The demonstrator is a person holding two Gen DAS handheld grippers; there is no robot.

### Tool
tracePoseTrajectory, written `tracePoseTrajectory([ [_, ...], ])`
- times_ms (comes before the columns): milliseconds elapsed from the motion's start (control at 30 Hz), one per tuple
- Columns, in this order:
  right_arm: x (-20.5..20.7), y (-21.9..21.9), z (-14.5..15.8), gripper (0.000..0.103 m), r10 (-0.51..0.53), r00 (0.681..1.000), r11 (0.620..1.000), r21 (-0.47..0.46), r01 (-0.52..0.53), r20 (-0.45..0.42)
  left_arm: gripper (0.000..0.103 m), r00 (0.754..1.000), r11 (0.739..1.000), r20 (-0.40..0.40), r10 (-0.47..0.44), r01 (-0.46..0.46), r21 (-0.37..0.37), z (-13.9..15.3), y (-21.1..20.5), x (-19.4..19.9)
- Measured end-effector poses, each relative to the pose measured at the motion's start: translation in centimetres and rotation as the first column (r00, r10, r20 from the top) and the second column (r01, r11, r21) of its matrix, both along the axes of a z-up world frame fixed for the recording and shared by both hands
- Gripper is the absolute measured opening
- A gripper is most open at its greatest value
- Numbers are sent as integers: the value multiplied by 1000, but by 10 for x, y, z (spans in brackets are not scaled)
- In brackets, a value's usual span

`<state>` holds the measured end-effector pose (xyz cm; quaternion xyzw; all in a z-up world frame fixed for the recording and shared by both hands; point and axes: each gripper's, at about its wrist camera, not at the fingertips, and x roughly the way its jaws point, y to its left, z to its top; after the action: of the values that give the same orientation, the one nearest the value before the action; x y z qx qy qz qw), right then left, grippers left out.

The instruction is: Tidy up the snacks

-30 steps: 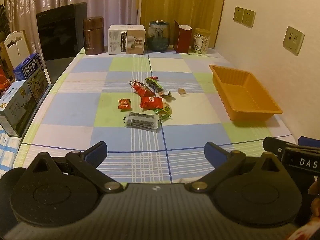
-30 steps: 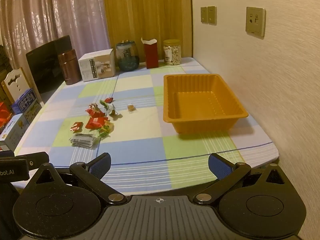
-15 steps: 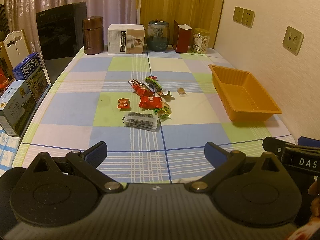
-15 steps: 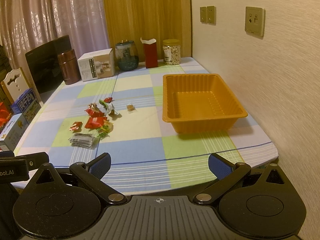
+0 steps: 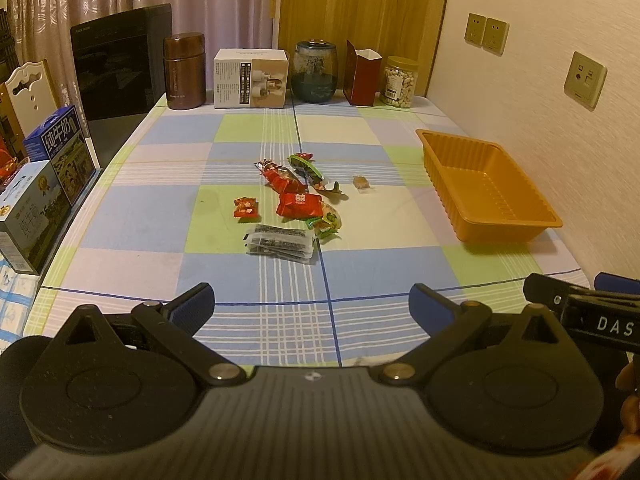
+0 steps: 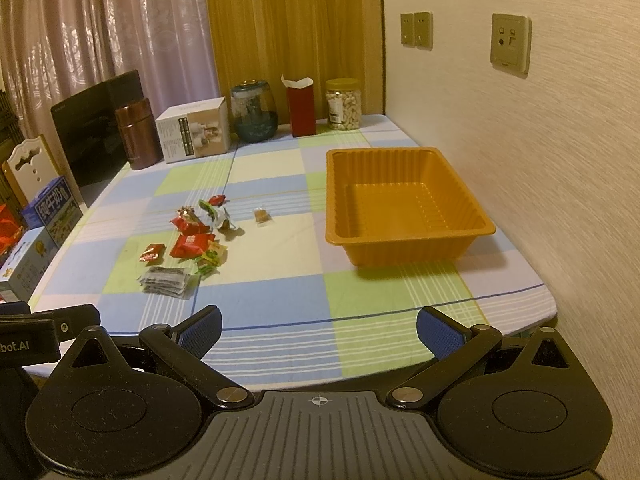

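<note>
A loose pile of snack packets [image 5: 298, 204] lies mid-table: red wrappers, green ones, a dark flat packet [image 5: 280, 245] nearest me, a small red packet [image 5: 245, 208] to the left and a small brown sweet [image 5: 361, 182] to the right. An empty orange tray [image 5: 496, 222] stands at the right by the wall. The right wrist view shows the pile [image 6: 192, 244] and the tray [image 6: 404, 236] too. My left gripper [image 5: 312, 306] is open and empty above the near table edge. My right gripper [image 6: 319, 330] is open and empty, also at the near edge.
Along the table's back stand a brown flask [image 5: 185, 71], a white box [image 5: 251, 79], a glass jar [image 5: 315, 71], a red carton [image 5: 361, 73] and a nut jar [image 5: 400, 82]. Milk boxes [image 5: 36, 196] and a black appliance [image 5: 116, 76] are at the left. A wall runs along the right.
Both grippers have drifted very slightly; the view shifts a little. Nothing on the table has moved.
</note>
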<state>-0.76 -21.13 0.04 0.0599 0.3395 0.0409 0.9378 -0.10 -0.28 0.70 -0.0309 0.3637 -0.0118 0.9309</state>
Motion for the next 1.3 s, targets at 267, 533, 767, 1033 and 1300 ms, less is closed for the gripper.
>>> tracePoseTrajectory([
  [267,0,0,0,103,0,1000,1000,-1,0,0,103,1000,1000,-1,-4,4,-5,1,1,1],
  [533,1,0,0,103,-1,1000,1000,-1,1,0,103,1000,1000,0,-3,3,-5,0,1,1],
  [767,1,0,0,103,-1,1000,1000,0,1,0,103,1000,1000,2,-6,6,-4,-1,-1,1],
  [1033,1,0,0,103,-1,1000,1000,0,1,0,103,1000,1000,2,-6,6,-4,-1,-1,1],
  [1300,0,-1,1,103,-1,1000,1000,0,1,1,103,1000,1000,2,-5,5,-7,-1,-2,2],
])
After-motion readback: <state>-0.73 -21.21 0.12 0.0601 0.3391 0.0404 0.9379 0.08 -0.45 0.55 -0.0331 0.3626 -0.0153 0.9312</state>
